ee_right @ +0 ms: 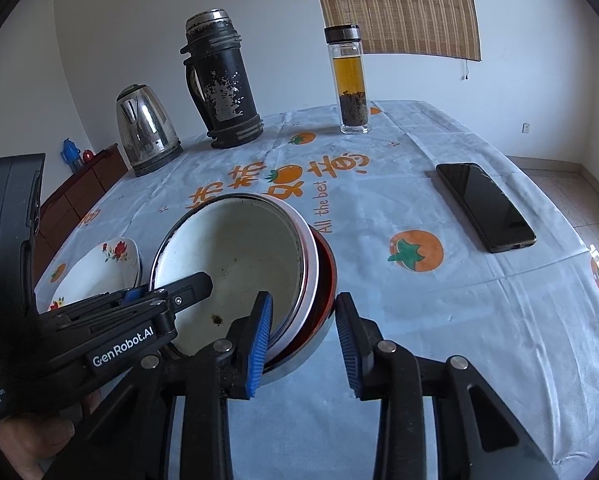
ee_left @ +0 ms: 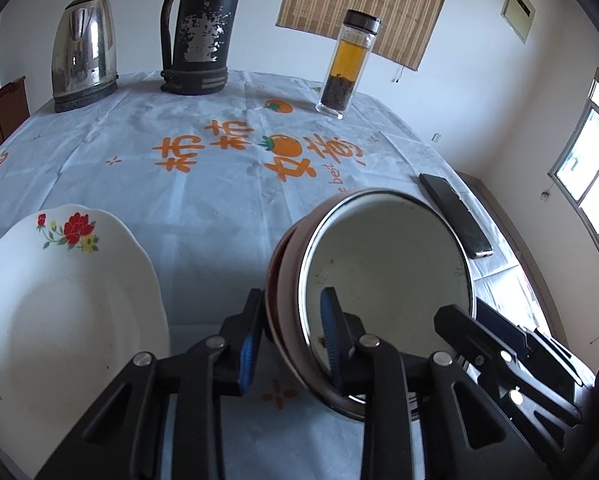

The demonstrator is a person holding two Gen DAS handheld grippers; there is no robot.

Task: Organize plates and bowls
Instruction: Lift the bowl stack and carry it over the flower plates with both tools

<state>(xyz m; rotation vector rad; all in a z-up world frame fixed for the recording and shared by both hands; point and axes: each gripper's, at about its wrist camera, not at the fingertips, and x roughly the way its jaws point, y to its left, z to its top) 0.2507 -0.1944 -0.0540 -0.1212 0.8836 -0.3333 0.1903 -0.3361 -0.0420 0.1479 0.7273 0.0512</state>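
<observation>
A nested stack of bowls [ee_left: 383, 248], a white enamel one inside a red-brown one, stands on the tablecloth. My left gripper [ee_left: 291, 312] straddles its left rim, one blue pad outside and one inside, shut on it. In the right wrist view my right gripper [ee_right: 303, 304] straddles the right rim of the bowl stack [ee_right: 235, 248] and its pads press on it. The left gripper's body [ee_right: 139, 312] crosses the bowl's near left side. A white plate with red flowers [ee_left: 67, 300] lies left of the stack, and the same plate [ee_right: 99, 272] shows beyond the left gripper.
At the table's far side stand a steel kettle [ee_right: 147, 128], a worn black thermos [ee_right: 223, 80] and a glass tea bottle [ee_right: 349, 80]. A black phone [ee_right: 485, 206] lies near the right edge. A dark cabinet [ee_right: 83, 196] stands beyond the table's left side.
</observation>
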